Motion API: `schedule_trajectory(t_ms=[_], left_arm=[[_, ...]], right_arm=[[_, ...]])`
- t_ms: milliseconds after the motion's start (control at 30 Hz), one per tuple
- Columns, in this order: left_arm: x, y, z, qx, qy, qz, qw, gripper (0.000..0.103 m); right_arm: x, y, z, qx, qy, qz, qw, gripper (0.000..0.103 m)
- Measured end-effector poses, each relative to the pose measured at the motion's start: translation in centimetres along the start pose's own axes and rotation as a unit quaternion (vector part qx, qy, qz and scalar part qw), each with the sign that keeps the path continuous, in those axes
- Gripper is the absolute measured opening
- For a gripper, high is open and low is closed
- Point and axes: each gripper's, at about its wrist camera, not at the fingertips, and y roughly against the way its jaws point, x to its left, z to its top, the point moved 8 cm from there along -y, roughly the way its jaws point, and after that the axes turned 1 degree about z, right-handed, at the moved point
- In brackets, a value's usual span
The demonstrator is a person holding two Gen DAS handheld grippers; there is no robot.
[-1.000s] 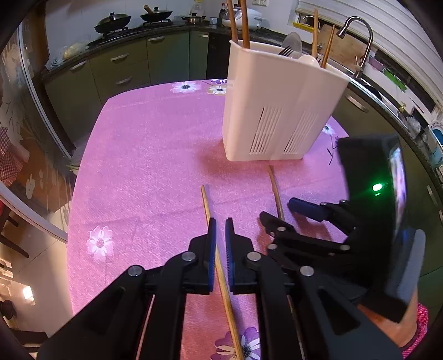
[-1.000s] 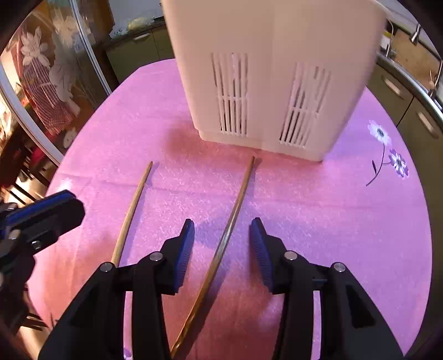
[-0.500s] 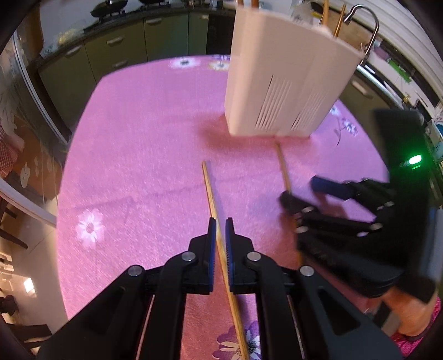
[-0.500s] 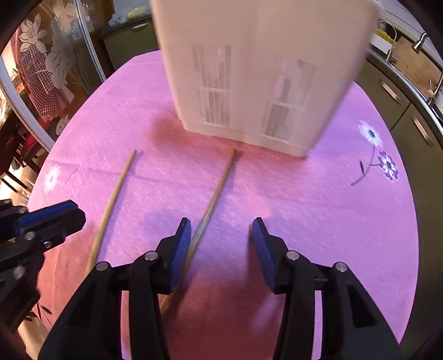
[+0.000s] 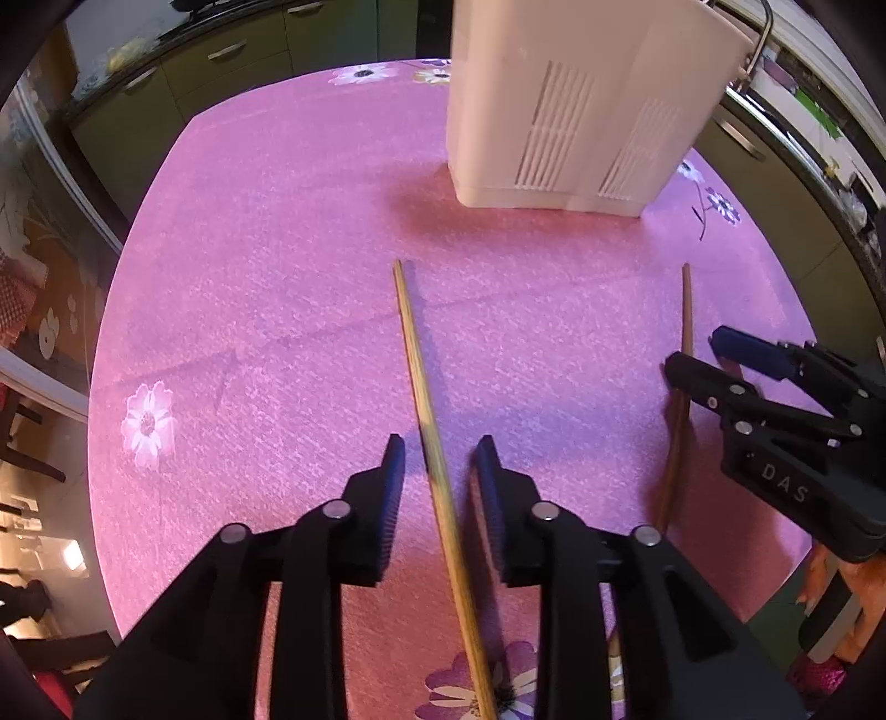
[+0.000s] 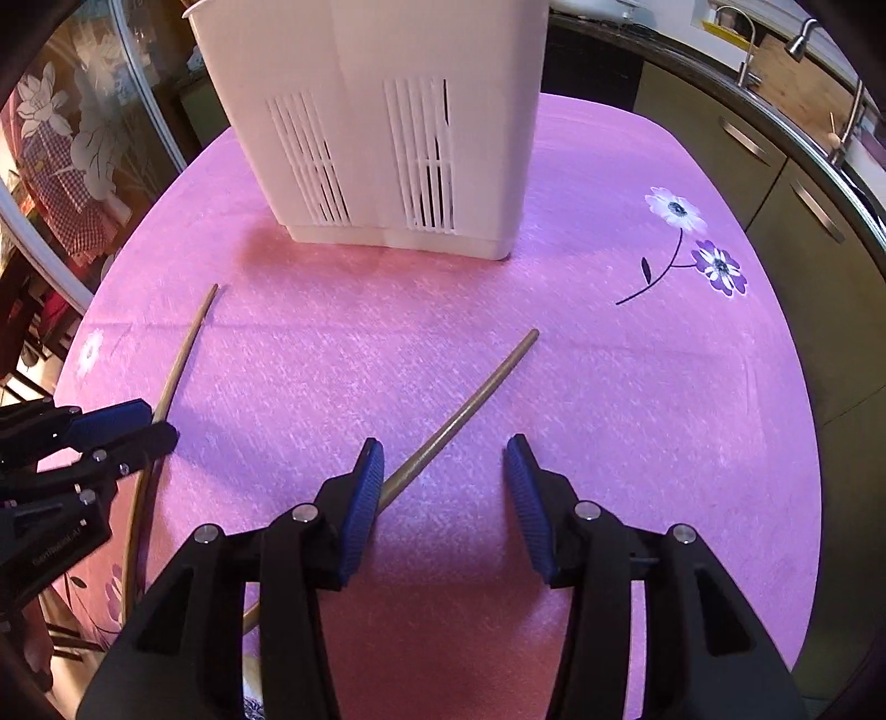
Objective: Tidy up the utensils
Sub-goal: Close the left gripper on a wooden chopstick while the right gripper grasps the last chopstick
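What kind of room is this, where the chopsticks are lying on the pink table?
Most likely a home kitchen: a sink faucet over a countertop, green cabinet drawers with bar handles, and a white utensil holder standing on the flowered tablecloth.

Two low forward views, shared holder (image 5: 576, 99).

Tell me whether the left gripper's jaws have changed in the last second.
Yes. The left gripper has opened: its jaws, earlier nearly shut around the chopstick on the pink tablecloth, now stand clearly apart.
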Motion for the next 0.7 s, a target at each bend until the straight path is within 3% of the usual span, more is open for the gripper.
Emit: schedule_trajectory(t_ms=[167, 200, 233, 400, 533, 600, 700], left_arm=[[-0.2, 0.0, -0.1, 0.001, -0.005, 0.002, 1.0, 0.025], [-0.4, 0.0, -0.1, -0.001, -0.007, 0.0, 1.0, 0.021], [-0.4, -0.1, 0.1, -0.002, -0.008, 0.001, 1.0, 0.009], [-0.3, -0.2, 0.3, -0.006, 0.003, -0.017, 0.9998, 0.007], [0.2, 0.7, 1.0, -0.03, 0.011, -0.022, 0.9992, 0.006], [0.2, 1.4, 1.5, -0.043, 0.011, -0.021, 0.9988, 0.006], [0.5, 2.8, 2.3, -0.064, 0.013, -0.021, 0.9976, 0.006]], right_arm=[[1.1, -0.2, 0.3, -0.002, 0.011, -0.002, 1.0, 0.048], [1.2, -0.1, 0.2, -0.003, 0.013, -0.002, 1.0, 0.048], [1.3, -0.1, 0.3, -0.004, 0.014, -0.002, 1.0, 0.047], [1.7, -0.2, 0.2, -0.005, 0.011, 0.0, 1.0, 0.048], [2.2, -0.4, 0.3, -0.005, 0.016, 0.001, 1.0, 0.056], [2.5, -0.6, 0.4, -0.006, 0.017, 0.003, 1.0, 0.052], [3.0, -0.5, 0.6, -0.011, 0.025, 0.011, 1.0, 0.032]])
